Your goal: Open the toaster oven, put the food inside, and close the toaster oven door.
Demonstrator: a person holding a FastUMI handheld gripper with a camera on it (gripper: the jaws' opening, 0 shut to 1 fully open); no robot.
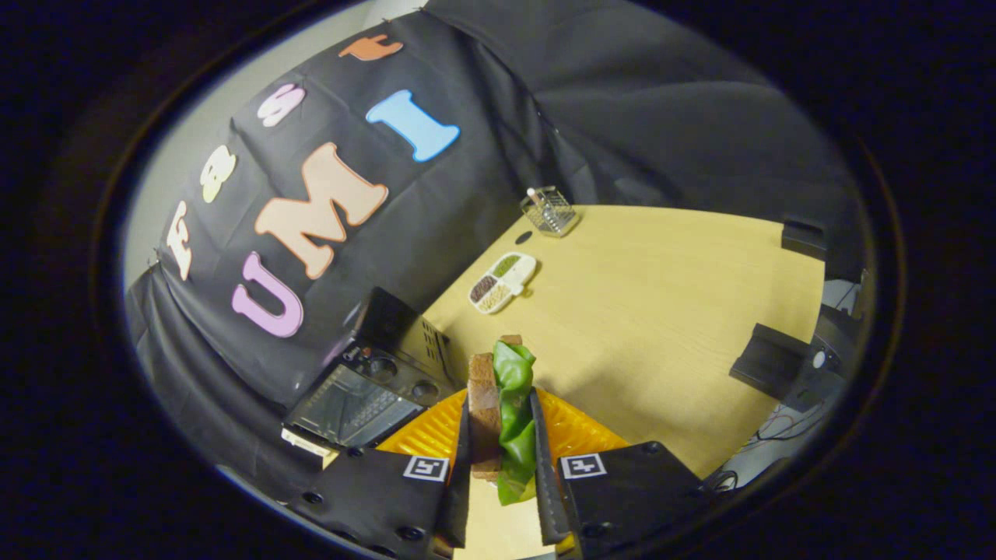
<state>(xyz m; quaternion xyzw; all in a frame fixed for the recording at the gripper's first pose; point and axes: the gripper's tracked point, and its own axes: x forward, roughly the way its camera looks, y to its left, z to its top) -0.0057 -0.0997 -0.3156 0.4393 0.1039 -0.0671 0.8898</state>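
Note:
The food is a sandwich (489, 404) of brown bread with a green lettuce leaf (515, 373). It stands on edge between my fingers, and my gripper (502, 400) is shut on it, held above the wooden table (661, 295). The black toaster oven (373, 373) stands to the left of the fingers against the booth wall. Its glass door (342, 408) lies flush with the knob panel (405, 377), and a pale handle (307, 443) runs along the door's near edge.
Beyond the sandwich a white divided dish (502, 281) of grains lies on the table. A wire basket (549, 210) stands farther back by the wall. Black boxes (766, 358) sit at the table's right edge.

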